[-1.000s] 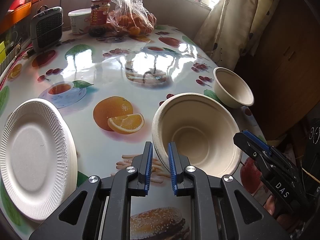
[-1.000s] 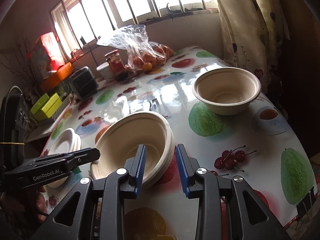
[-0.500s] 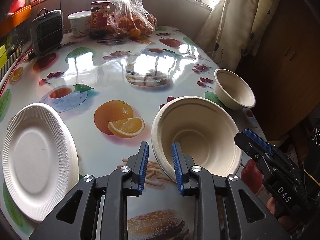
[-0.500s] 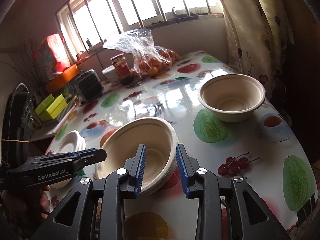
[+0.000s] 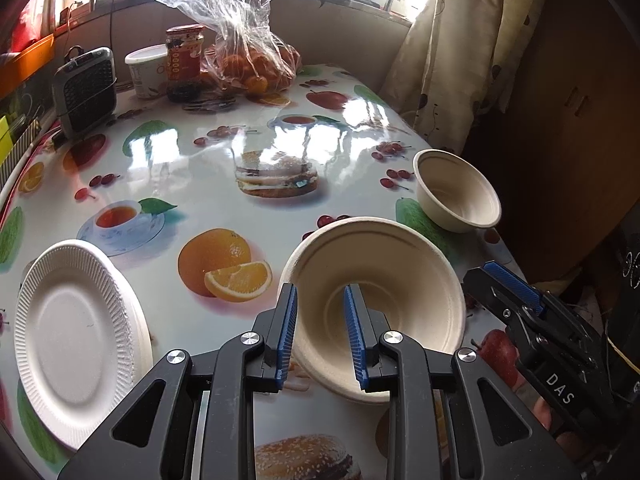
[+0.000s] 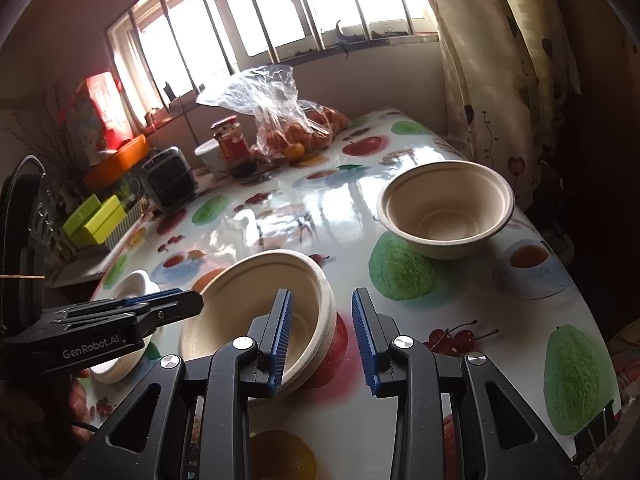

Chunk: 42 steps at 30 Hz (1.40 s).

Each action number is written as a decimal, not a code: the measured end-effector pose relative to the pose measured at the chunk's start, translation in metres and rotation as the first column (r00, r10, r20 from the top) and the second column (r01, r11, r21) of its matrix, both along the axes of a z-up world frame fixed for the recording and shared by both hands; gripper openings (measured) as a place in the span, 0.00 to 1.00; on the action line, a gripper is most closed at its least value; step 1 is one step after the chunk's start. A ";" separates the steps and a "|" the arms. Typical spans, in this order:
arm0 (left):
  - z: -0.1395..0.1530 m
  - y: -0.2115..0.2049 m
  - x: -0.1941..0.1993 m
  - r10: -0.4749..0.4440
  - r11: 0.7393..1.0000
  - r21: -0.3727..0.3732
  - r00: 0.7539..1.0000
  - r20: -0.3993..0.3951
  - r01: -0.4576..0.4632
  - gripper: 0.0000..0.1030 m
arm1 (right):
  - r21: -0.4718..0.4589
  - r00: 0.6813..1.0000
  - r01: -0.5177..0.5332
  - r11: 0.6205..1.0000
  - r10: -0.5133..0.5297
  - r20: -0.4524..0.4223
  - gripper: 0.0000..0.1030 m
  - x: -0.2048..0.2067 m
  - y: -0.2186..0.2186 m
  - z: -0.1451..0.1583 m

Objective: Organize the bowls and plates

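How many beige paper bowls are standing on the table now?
2, as separate spots: the near bowl at the table's front edge, its rim between the fingers of the left gripper, and the far bowl near the curtain. The near one may be a nested stack hiding more.

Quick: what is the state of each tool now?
Left tool: open, jaws just opened, near bowl rim between them.
Right tool: open, holding nothing.

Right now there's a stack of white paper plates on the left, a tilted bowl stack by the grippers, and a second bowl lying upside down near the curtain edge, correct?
Not quite: the second bowl stands upright, opening up, as the right wrist view shows. The white paper plates and the tilted bowl stack are as you say.
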State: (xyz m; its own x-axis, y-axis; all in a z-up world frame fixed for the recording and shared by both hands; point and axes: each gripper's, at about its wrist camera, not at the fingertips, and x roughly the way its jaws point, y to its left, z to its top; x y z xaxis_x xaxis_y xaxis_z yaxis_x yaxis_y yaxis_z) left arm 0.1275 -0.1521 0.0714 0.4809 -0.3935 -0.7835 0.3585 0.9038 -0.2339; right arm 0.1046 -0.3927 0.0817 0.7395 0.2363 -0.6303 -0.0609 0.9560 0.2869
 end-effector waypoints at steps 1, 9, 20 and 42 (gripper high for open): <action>0.001 -0.002 0.001 -0.004 1.000 0.002 1.000 0.003 0.004 0.25 | -0.005 1.000 0.003 1.000 -0.003 0.000 0.30 0.001 -0.001 0.001; 0.010 -0.025 0.013 -0.047 0.999 0.007 0.998 0.030 0.047 0.32 | -0.048 0.999 0.050 0.998 -0.050 0.004 0.37 0.010 -0.014 0.011; 0.016 -0.055 0.036 -0.089 0.996 0.021 0.995 0.044 0.088 0.34 | -0.086 0.994 0.107 0.991 -0.107 -0.001 0.41 0.027 -0.035 0.015; 0.012 -0.109 0.080 -0.147 0.989 0.016 0.989 -0.010 0.147 0.35 | -0.130 0.971 0.231 0.964 -0.238 -0.038 0.43 0.061 -0.094 0.005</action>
